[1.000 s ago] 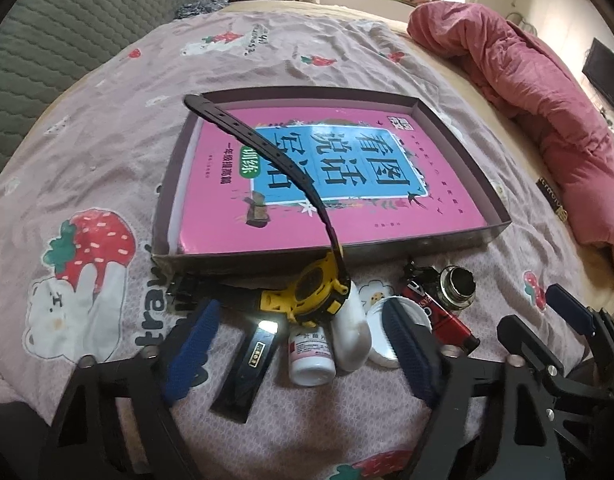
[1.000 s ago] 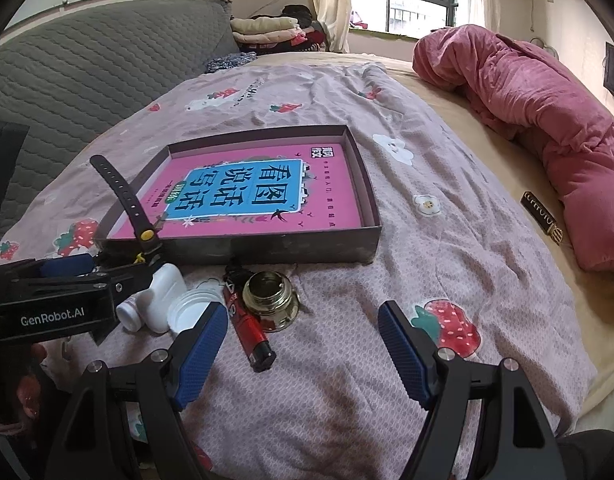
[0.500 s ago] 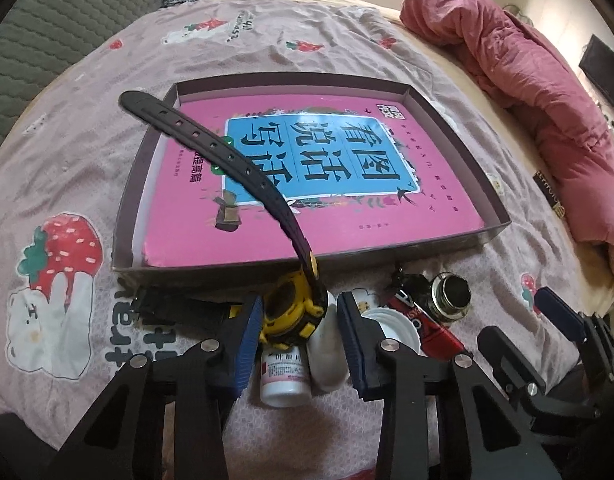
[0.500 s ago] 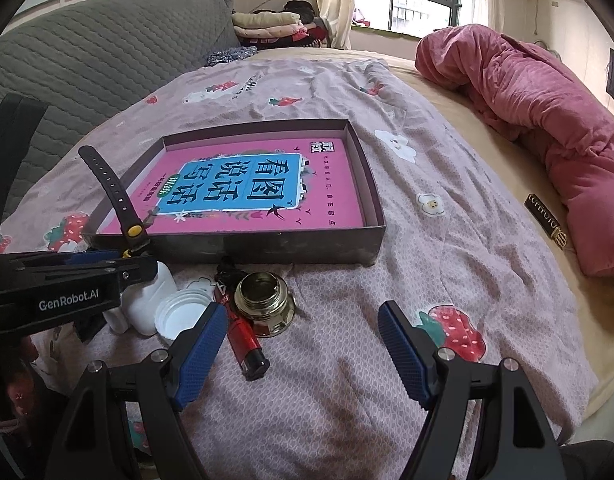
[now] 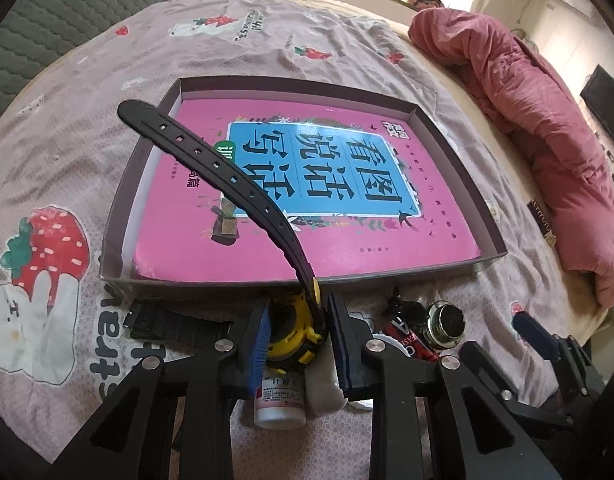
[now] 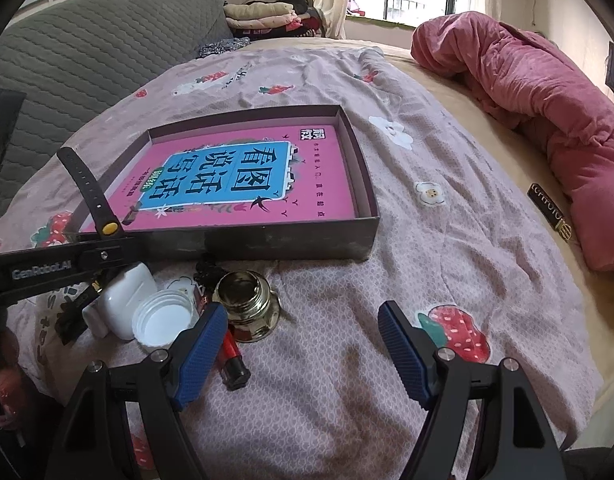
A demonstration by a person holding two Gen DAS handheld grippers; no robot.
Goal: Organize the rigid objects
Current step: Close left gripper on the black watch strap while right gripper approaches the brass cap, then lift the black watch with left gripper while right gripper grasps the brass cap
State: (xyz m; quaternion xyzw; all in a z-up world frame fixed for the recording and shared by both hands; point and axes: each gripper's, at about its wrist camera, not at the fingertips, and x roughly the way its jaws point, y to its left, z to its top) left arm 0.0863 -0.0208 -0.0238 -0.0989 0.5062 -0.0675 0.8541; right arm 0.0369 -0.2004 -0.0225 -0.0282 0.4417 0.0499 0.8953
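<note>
The left gripper (image 5: 299, 336) is closing, its fingers (image 5: 259, 344) pinching the yellow watch (image 5: 293, 330) between them. Right gripper (image 6: 301, 350) gapes, empty. Next: lift it into the box (image 5: 119, 216) just ahead.

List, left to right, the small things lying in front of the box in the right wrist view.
white bottle → white cap → red lighter → brass fitting
</note>
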